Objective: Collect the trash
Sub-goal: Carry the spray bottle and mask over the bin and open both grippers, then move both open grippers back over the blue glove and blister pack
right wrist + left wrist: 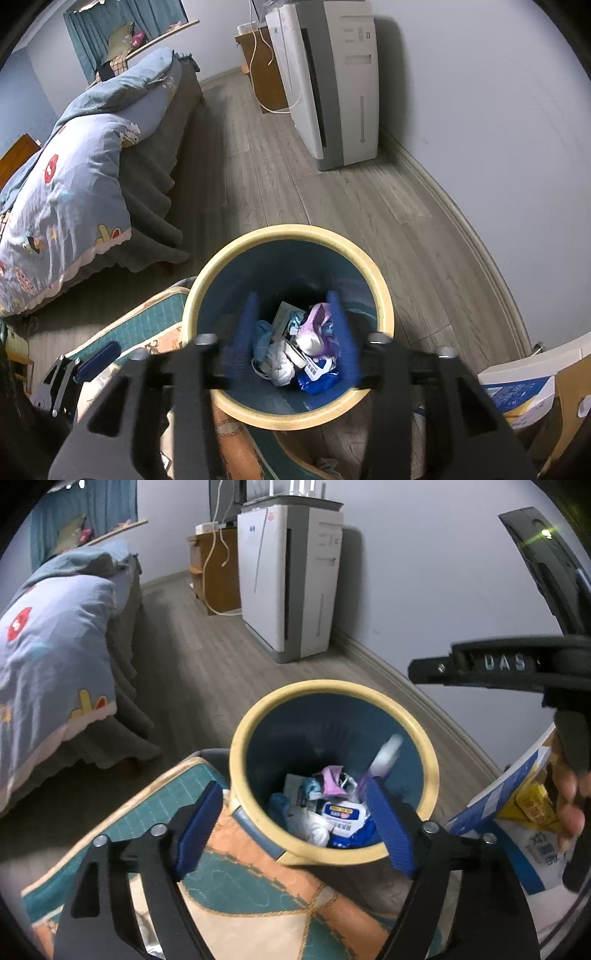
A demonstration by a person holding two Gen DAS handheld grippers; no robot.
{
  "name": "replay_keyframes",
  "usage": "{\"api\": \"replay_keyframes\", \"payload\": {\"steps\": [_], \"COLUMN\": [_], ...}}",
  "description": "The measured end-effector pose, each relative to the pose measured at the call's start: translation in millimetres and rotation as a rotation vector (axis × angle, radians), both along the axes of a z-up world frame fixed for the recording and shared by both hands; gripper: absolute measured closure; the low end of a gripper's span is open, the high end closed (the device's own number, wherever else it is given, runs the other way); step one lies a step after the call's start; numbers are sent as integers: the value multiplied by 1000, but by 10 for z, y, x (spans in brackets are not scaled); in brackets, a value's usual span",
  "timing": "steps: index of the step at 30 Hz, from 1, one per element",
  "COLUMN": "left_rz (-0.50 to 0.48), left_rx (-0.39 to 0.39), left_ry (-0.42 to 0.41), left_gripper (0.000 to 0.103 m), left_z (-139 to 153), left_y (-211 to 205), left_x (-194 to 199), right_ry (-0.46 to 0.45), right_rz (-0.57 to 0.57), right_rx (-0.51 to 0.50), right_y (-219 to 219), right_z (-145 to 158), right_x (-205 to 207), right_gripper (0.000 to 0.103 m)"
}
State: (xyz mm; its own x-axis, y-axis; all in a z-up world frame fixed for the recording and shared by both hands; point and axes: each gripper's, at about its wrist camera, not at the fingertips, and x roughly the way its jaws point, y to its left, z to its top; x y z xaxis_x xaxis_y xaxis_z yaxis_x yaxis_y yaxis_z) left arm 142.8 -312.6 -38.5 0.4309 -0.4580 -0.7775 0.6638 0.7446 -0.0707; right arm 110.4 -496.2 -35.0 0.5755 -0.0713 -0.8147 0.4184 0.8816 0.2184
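Note:
A round bin with a cream rim (pixel 424 746) (pixel 384 295) and blue inside stands on the floor. It holds several pieces of trash: a blue wipes pack (pixel 343 818) (pixel 317 376), a purple wrapper (pixel 334 779) (pixel 319 317), crumpled white tissue (pixel 280 363). A blurred white piece (pixel 386 755) is in the air inside the bin. My left gripper (pixel 295 829) is open and empty over the bin's near rim. My right gripper (pixel 293 332) is open and empty above the bin's mouth; its body (pixel 517 664) shows in the left wrist view.
A patterned teal and orange cushion (pixel 236 882) (pixel 147 325) lies beside the bin. A bed with a blue quilt (pixel 55 657) (pixel 74 184) is at left. A white air purifier (pixel 291 583) (pixel 332 81) stands by the wall. A blue and white box (pixel 517 812) (pixel 517 391) is at right.

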Motion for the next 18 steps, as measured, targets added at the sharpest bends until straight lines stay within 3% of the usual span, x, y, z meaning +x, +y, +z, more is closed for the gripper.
{"api": "replay_keyframes", "payload": {"steps": [2,4,6,14,18], "left_rz": [10,24,40,114,197], "left_rx": [7,14,20,58,99], "left_ry": [-3,-8,-11,-36,-29], "left_gripper": [13,11,9,7,7], "left_z": [4,13,32,191,238], "left_y": [52,133,235,893,1403], "left_x": [-24,-55,-82,-124,-130], "right_ry": [-7,-12,-17,-23,-28], "right_rz": [1,4,16,108,174], "right_rx": [-4,1,-2,-52,-95], "right_y": [11,28,73,397,652], "right_z": [26,40,59,164,224], "right_x": [2,8,21,105,140], "right_gripper": [45,26,16,6,6]}}
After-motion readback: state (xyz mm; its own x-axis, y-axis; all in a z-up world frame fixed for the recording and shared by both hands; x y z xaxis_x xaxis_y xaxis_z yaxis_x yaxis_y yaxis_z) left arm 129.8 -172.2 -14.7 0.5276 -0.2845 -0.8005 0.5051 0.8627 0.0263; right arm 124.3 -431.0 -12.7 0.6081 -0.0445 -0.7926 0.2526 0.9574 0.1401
